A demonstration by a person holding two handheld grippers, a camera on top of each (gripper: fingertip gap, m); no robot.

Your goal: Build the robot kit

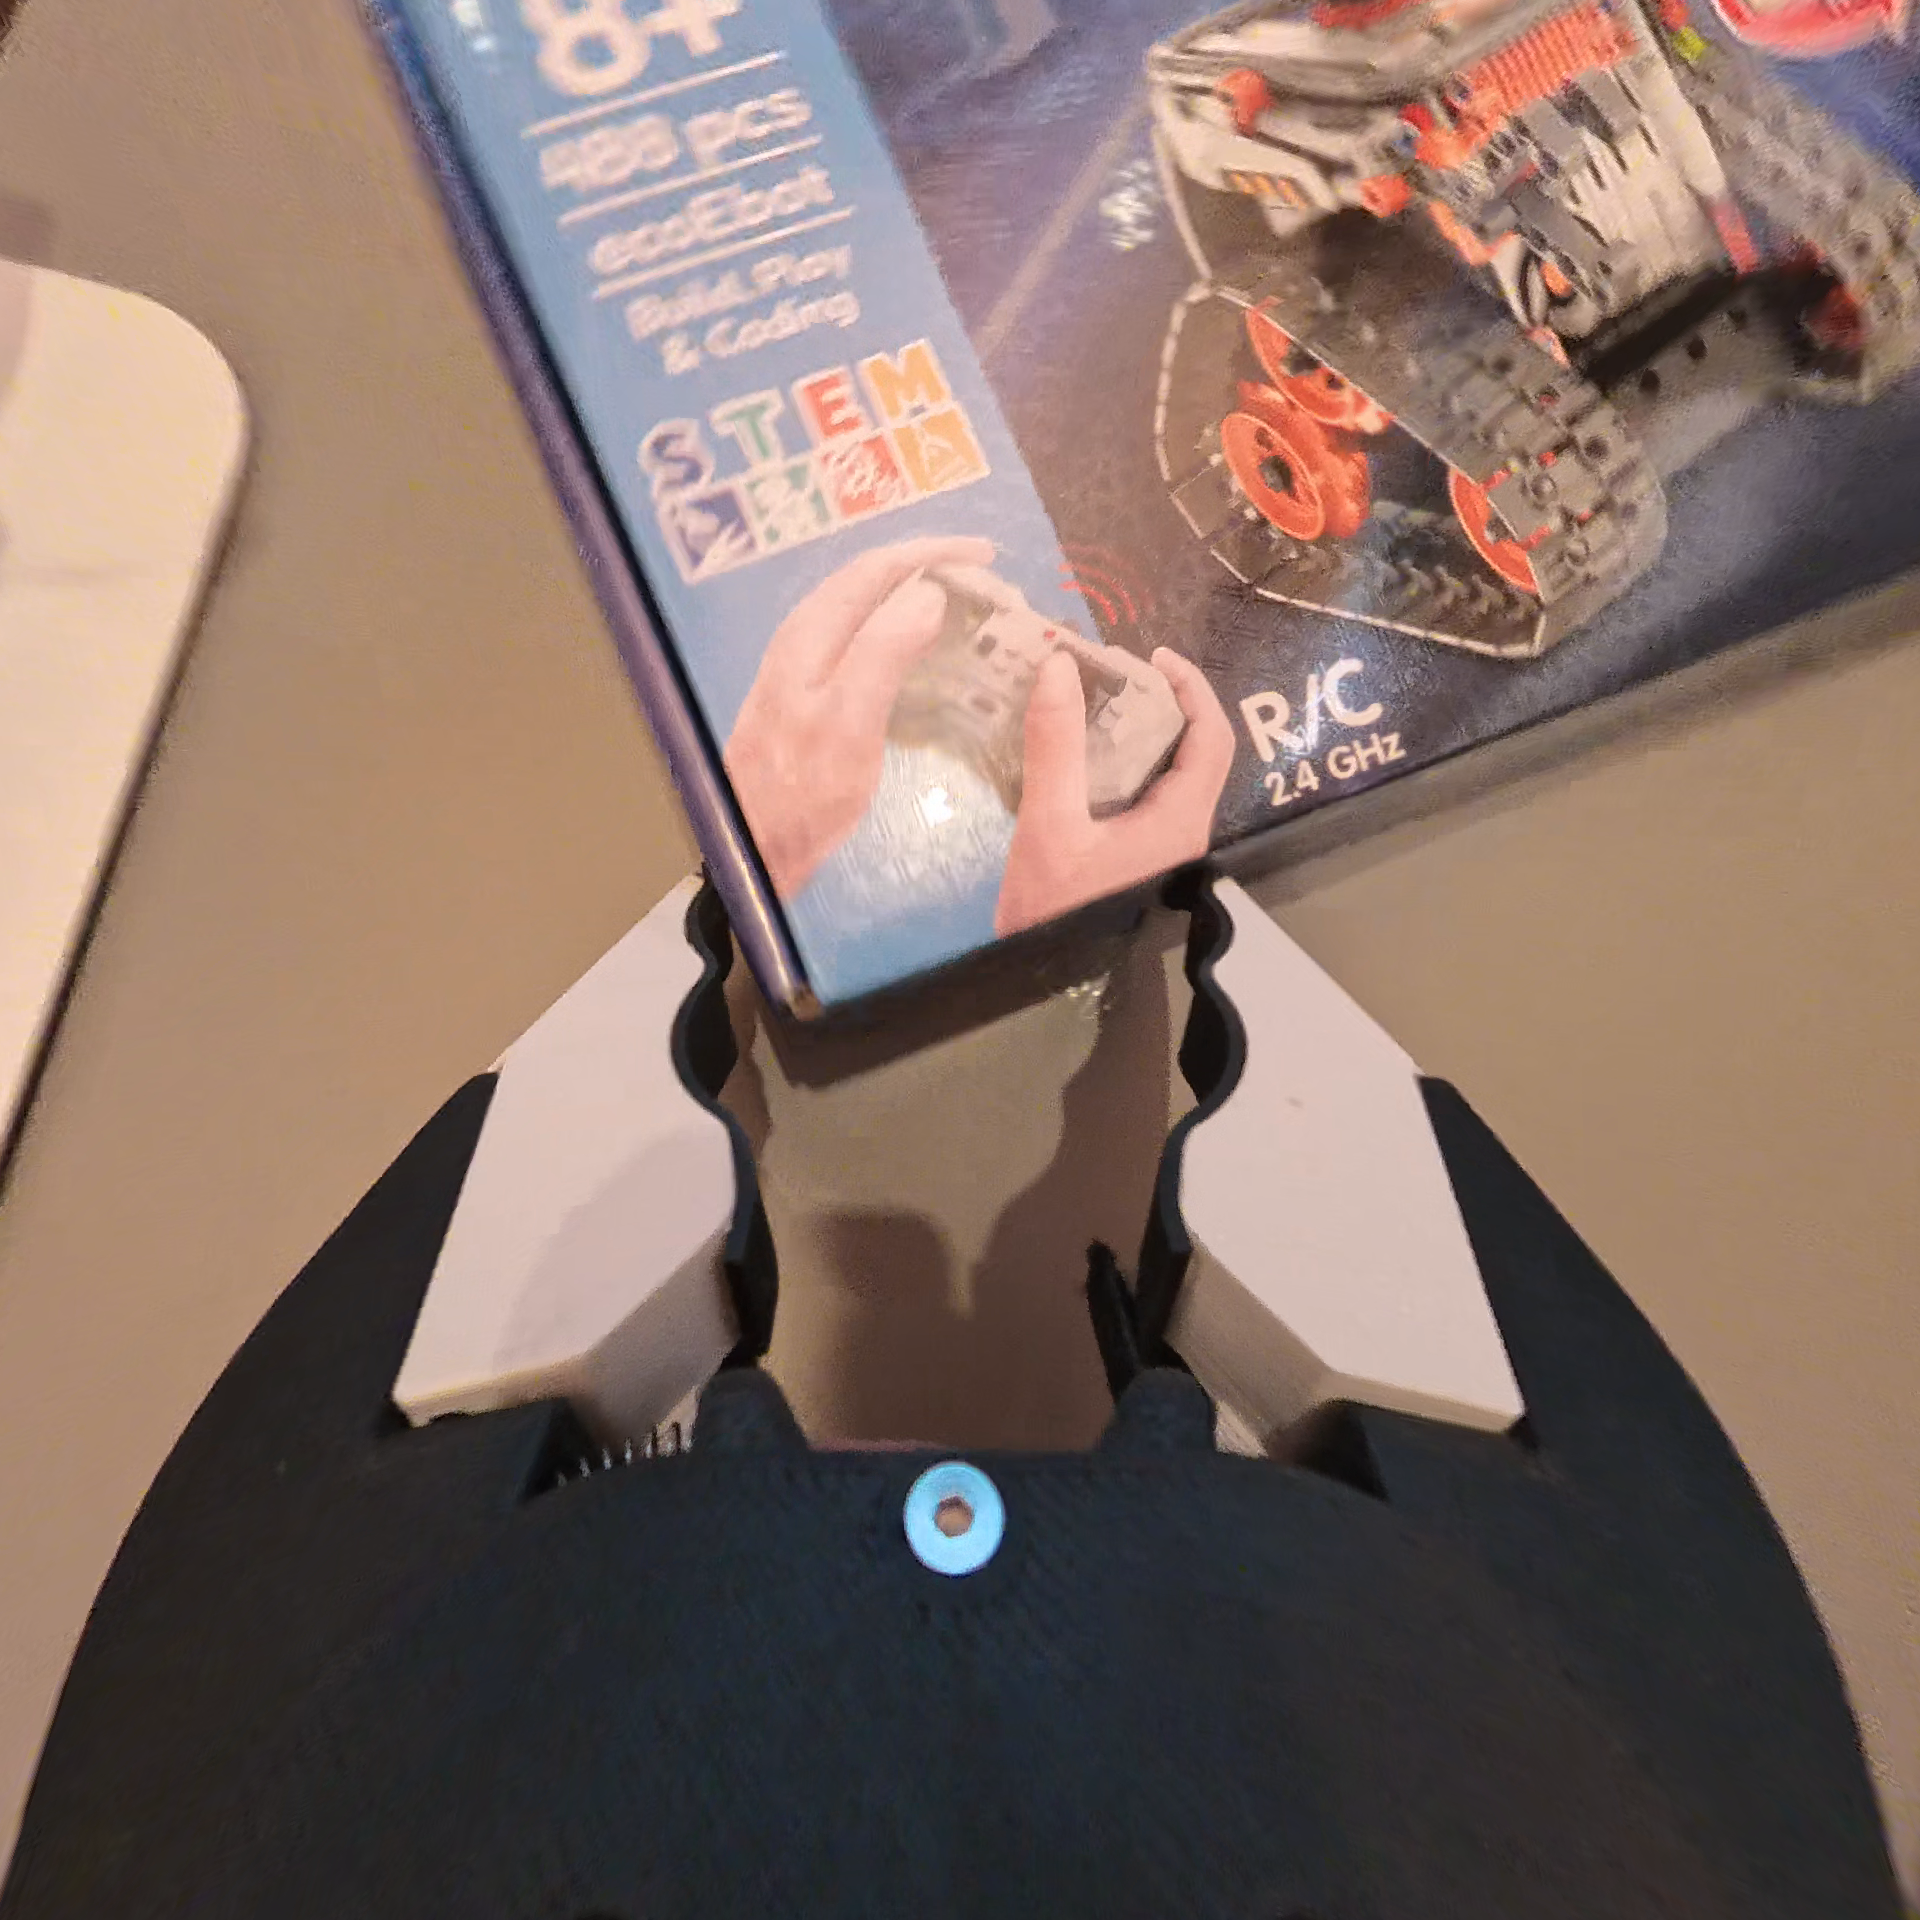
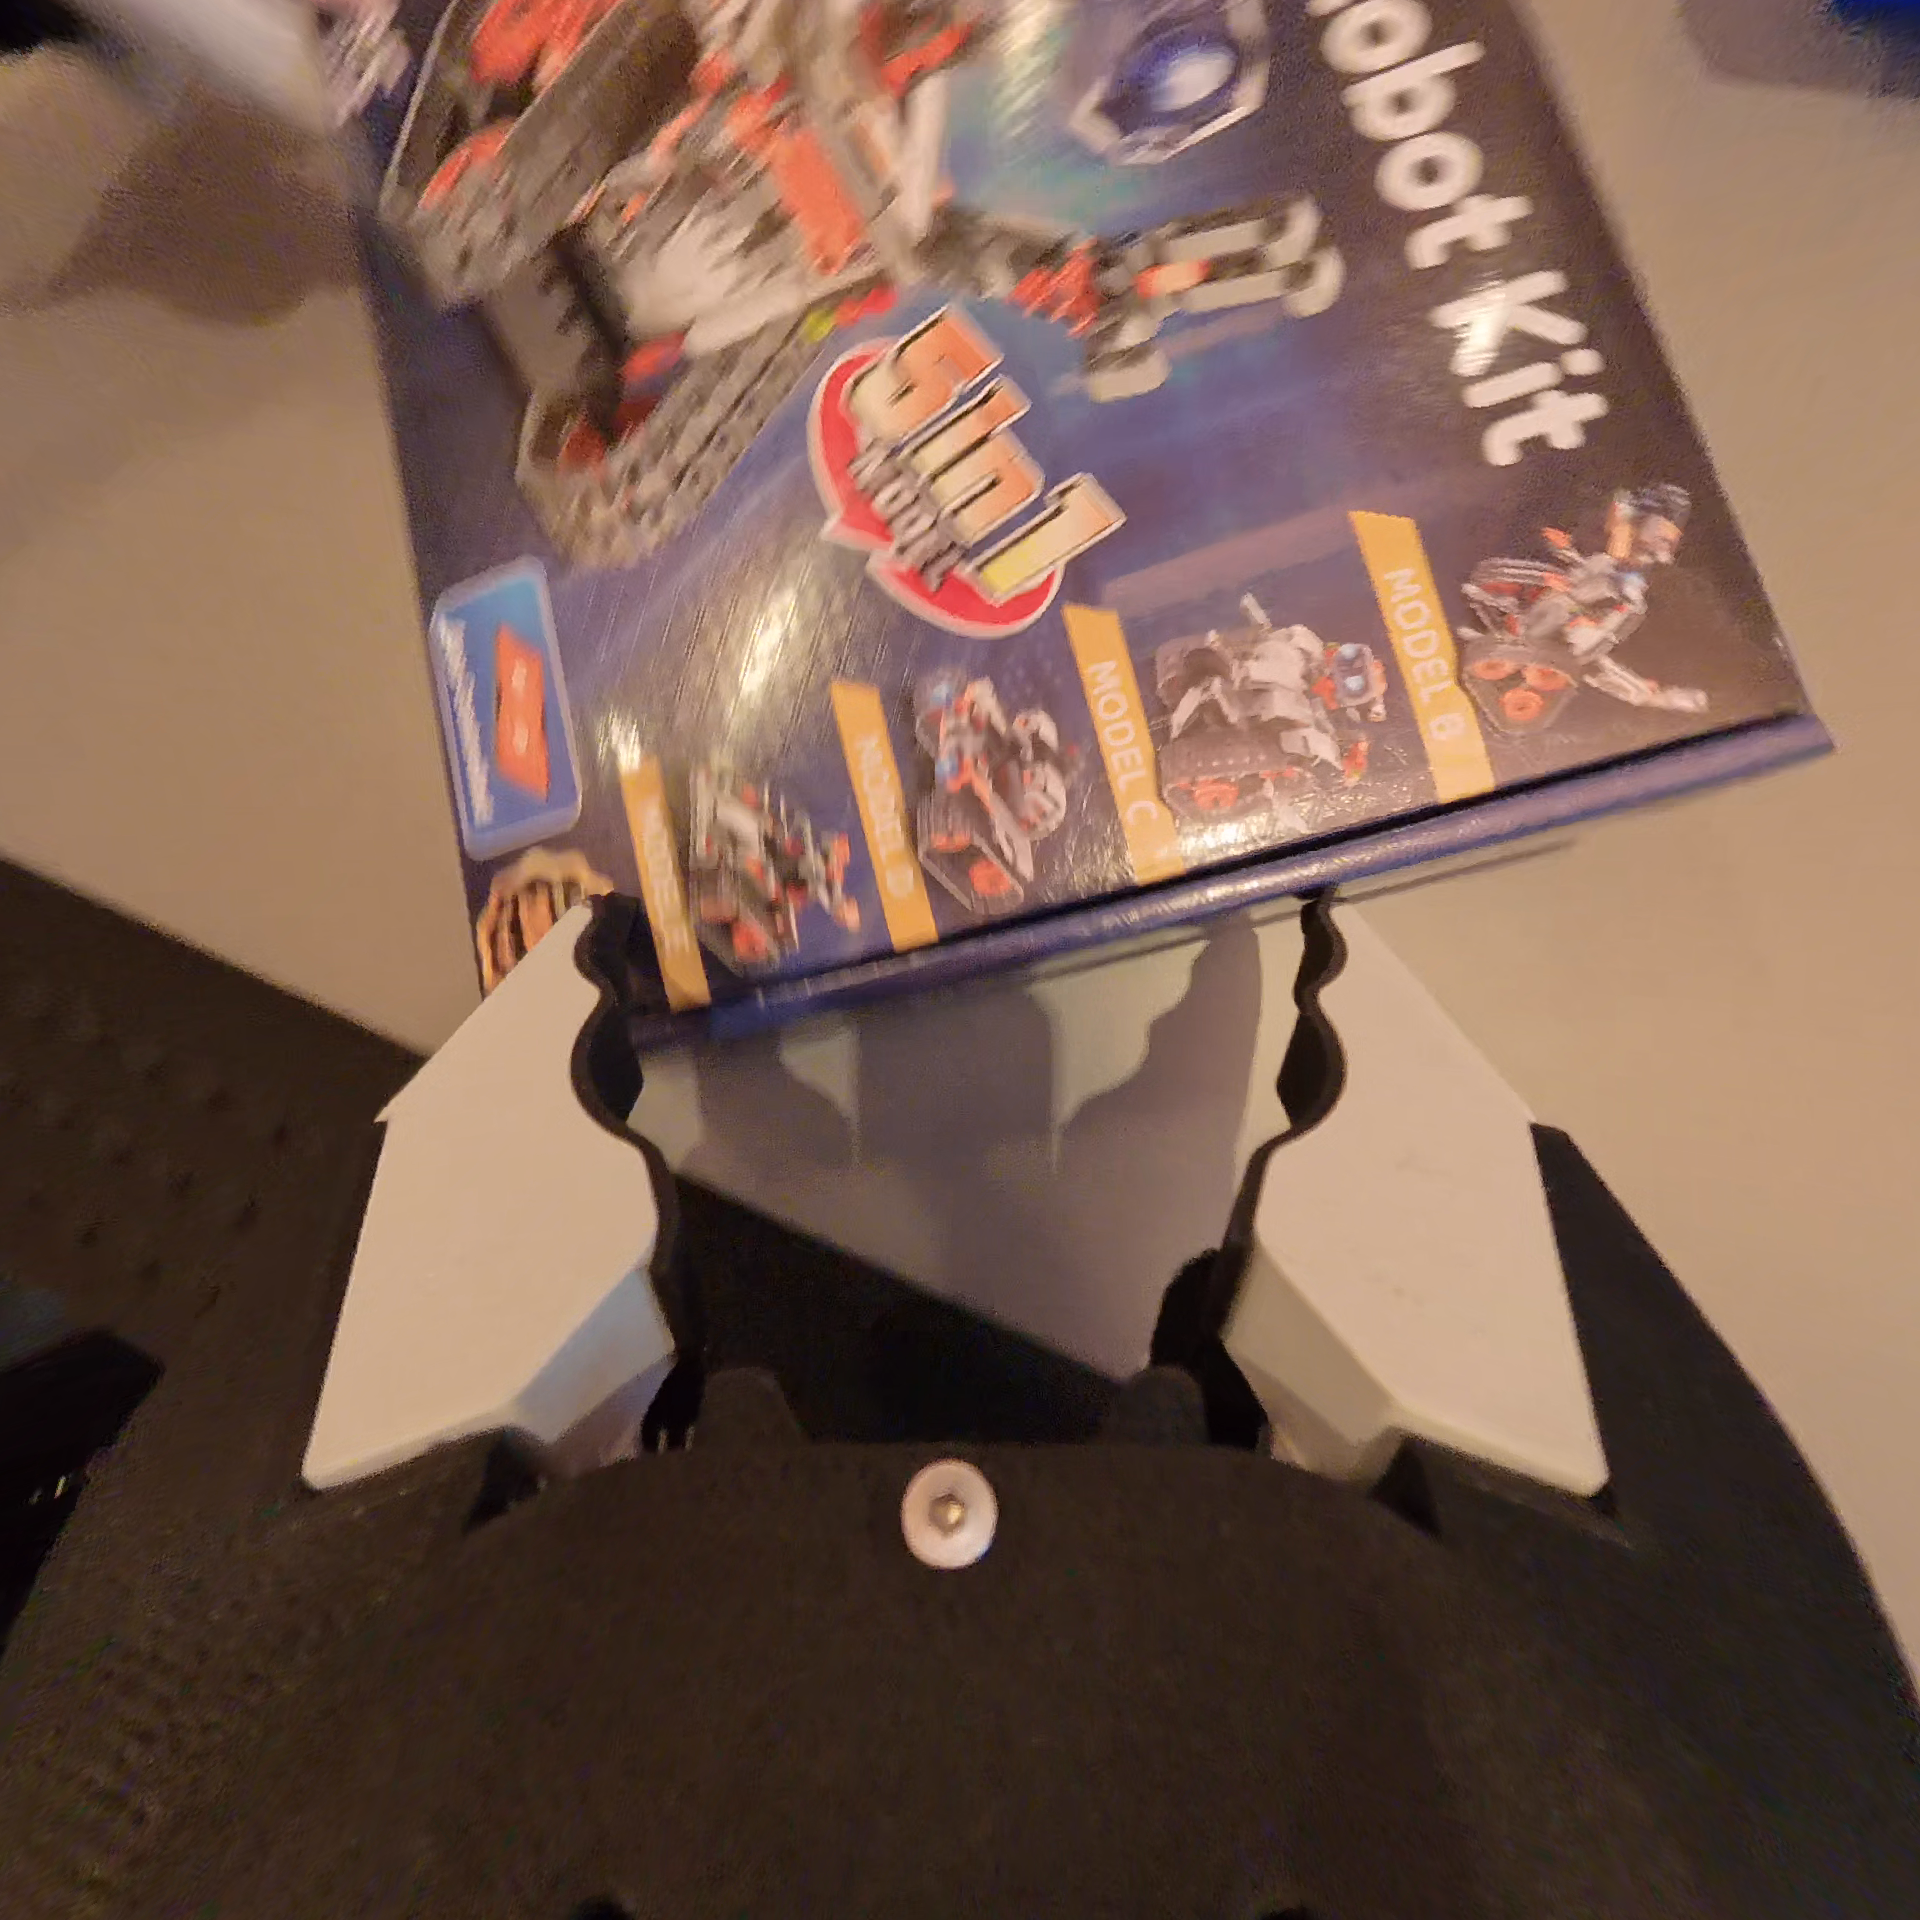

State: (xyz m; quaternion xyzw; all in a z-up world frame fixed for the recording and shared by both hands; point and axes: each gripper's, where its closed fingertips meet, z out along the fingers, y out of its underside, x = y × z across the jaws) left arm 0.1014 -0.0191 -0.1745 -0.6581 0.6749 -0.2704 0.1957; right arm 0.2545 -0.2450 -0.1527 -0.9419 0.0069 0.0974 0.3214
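A dark blue toy kit box [image 1: 1039, 416] with a tracked robot pictured on its lid lies on the beige table [image 1: 364, 831]. My left gripper [image 1: 951, 899] has narrowed onto the box's near corner. One finger [image 1: 707, 935] touches the box's left side and the other touches its front edge. In the right wrist view the same box [image 2: 1039, 520] looks blurred. My right gripper [image 2: 956, 914] is wide open at the opposite long edge, with the left fingertip [image 2: 582, 935] overlapping the box and the right fingertip just under the rim.
A white object with a rounded corner [image 1: 94, 623] lies on the table to the left. A dark perforated surface [image 2: 208, 1091] borders the table's edge at the lower left. A blurred white shape [image 2: 156, 156] and a blue thing [image 2: 1849, 42] sit beyond the box.
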